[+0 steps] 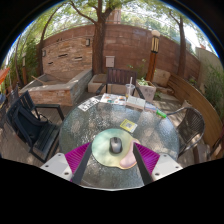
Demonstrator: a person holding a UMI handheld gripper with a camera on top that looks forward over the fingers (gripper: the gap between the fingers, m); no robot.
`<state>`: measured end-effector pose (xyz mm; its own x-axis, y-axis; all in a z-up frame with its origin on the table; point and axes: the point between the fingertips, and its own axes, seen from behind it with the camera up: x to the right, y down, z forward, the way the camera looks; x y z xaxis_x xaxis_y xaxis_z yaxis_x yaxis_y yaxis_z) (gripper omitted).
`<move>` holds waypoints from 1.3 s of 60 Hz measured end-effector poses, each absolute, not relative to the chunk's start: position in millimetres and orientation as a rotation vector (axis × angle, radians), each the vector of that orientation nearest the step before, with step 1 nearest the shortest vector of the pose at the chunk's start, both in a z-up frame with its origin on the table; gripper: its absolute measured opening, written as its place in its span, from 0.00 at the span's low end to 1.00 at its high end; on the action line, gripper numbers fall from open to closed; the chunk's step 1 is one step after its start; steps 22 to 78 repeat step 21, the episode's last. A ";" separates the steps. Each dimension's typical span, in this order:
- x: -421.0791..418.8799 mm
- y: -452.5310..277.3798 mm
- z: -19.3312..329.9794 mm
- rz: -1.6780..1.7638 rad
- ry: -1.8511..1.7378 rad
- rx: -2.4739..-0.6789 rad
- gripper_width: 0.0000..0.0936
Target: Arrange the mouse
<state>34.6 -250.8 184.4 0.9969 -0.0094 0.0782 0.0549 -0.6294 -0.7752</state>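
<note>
While the claw (112, 165) gapes, mouse (116, 146) sits between its fingers.

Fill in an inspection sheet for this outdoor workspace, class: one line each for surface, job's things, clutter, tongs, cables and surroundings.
Surface: round glass table, outdoors.
Job's things: grey mouse lying on a round pale mouse pad, between the fingers and untouched.
Clutter: papers and a card beyond the mouse; small items at the far edge, too small to name.
Tongs: tongs open, fingers either side of the mouse, a gap at each side.
Cables: nothing seen.
Surroundings: black chair beside the table, brick wall behind, tree trunk, raised planter.
</note>
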 end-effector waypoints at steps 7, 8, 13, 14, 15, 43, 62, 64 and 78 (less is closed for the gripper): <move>27.6 -270.5 194.5 -0.099 -0.024 -2.250 0.92; 26.9 -273.1 195.6 -0.099 -0.024 -2.251 0.92; 27.6 -277.5 197.8 -0.113 -0.030 -2.244 0.92; 28.2 -278.5 198.3 -0.118 -0.033 -2.244 0.92; 28.6 -279.6 198.7 -0.122 -0.036 -2.244 0.92; 29.3 -283.8 199.3 -0.134 -0.039 -2.241 0.92; 29.3 -283.8 199.3 -0.134 -0.039 -2.241 0.92; 29.3 -283.8 199.3 -0.134 -0.039 -2.241 0.92; 29.3 -283.8 199.3 -0.134 -0.039 -2.241 0.92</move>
